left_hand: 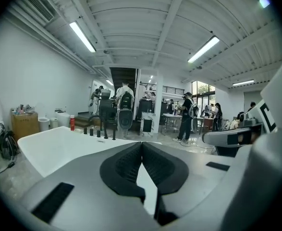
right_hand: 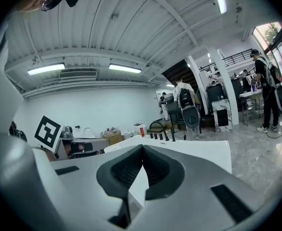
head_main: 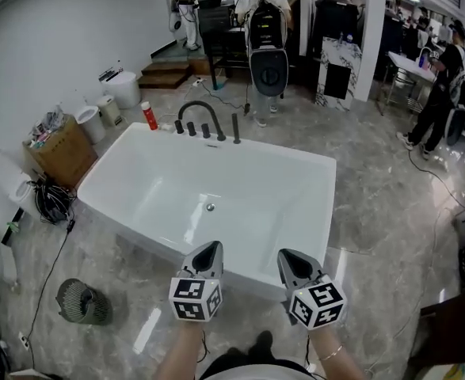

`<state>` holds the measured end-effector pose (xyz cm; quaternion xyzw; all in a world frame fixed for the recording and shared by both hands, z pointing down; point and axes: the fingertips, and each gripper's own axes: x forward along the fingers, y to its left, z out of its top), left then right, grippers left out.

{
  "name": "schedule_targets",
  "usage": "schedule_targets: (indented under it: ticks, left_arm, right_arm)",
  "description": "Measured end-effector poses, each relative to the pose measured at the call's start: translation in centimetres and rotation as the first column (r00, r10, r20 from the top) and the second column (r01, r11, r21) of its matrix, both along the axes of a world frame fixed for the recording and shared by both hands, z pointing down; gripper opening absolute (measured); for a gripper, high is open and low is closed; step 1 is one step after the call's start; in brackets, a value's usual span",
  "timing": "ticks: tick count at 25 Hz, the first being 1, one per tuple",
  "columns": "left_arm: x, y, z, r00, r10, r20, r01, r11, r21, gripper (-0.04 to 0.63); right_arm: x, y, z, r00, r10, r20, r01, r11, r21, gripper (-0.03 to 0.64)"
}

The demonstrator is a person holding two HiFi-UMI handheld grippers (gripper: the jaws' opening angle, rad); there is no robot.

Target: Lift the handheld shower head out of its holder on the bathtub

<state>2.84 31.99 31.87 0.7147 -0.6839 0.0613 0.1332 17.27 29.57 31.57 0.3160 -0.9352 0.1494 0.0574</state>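
both the left gripper and the right gripper hover at the bathtub's 6 o'clock rim, jaws pressed together on nothing, likely poised before reaching. the handheld shower head stands upright, seated at the 12 o'clock rim beside the faucet, well apart from both.

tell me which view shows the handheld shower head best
The head view: it looks down on the handheld shower head, a black rod standing upright on the far rim of the bathtub, right of the faucet. The left and right gripper views show it only as a tiny dark stick far off.
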Motion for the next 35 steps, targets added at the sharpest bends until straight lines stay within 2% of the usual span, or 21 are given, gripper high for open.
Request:
schedule_targets:
  ticks: [14, 20, 27, 31, 35]
  left_arm:
    - [1.1, -5.5, -0.3, 0.997, -0.07, 0.024, 0.07, 0.997, -0.011, 0.021]
    - [-0.5, -7.5, 1.2, 0.998, -0.064, 0.017, 0.065, 0.997, -0.03, 0.021]
    - [-6.9, -13.3, 3.6, 0.999, -0.052, 0.0, 0.052, 0.997, -0.056, 0.023]
    - [-11.8, -18.9, 4.7, 0.999, -0.04, -0.006, 0.04, 0.997, -0.064, 0.023]
    - [-18.1, -25.0, 6.7, 1.0, -0.018, -0.002, 0.018, 0.997, -0.081, 0.023]
  right_arm:
    - [1.0, -4.3, 0.2, 0.998, -0.066, 0.023, 0.066, 0.998, -0.01, 0.006]
    - [-1.3, -6.3, 1.2, 0.997, -0.081, 0.012, 0.081, 0.996, -0.027, 0.006]
    - [-7.8, -12.9, 2.9, 0.997, -0.071, -0.01, 0.07, 0.997, -0.043, 0.008]
    - [-12.4, -19.2, 3.7, 0.998, -0.05, -0.03, 0.048, 0.998, -0.047, 0.008]
    - [-19.0, -26.5, 5.6, 0.999, -0.027, -0.045, 0.024, 0.998, -0.057, 0.015]
